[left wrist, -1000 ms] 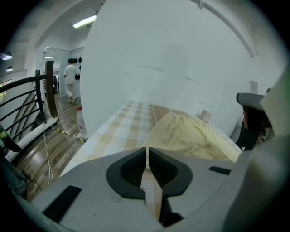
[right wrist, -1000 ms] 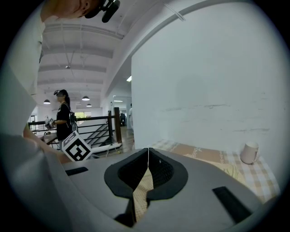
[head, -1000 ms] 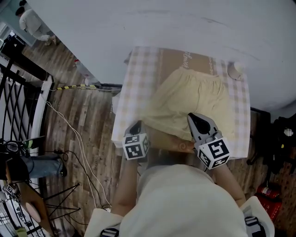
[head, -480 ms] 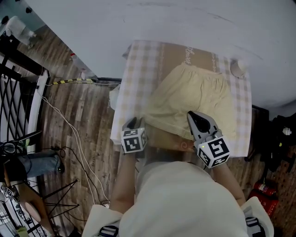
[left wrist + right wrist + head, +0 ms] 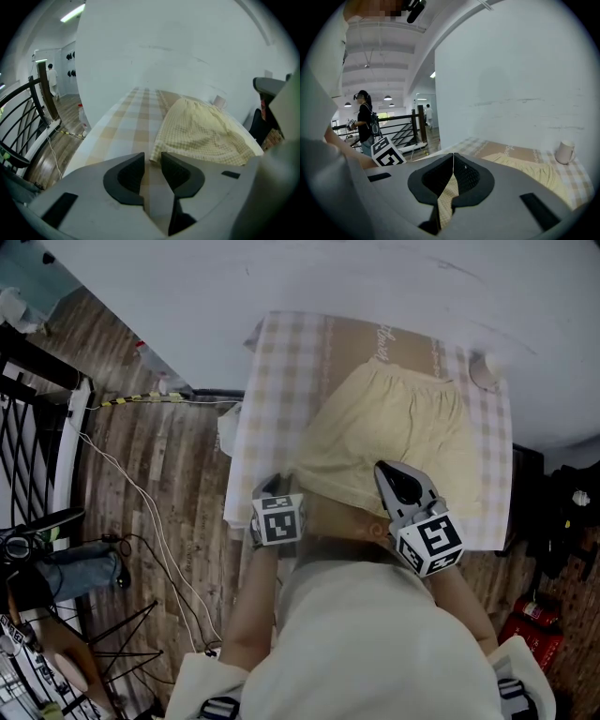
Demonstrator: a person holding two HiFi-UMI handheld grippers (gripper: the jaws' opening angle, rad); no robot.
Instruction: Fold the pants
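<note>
Pinched pants (image 5: pixel 398 427) tight in right gripper (image 5: pixel 453 161); kept left gripper (image 5: pixel 152 164) jaws apart, closing, pants corner just beyond, ungripped.

The pants (image 5: pixel 394 442) lay on the right half of the tabletop (image 5: pixel 272 399), waistband toward the wall (image 5: pixel 328 287) behind, with a cup (image 5: pixel 485 371) at the far right corner just beyond them. The left claw (image 5: pixel 272 487) sat at the near left edge, jaws closing, the pants' near left corner just ahead of the gap. The right claw (image 5: pixel 388 472) was clamped on their near edge. The floor (image 5: pixel 159 484) lay to the left.
</note>
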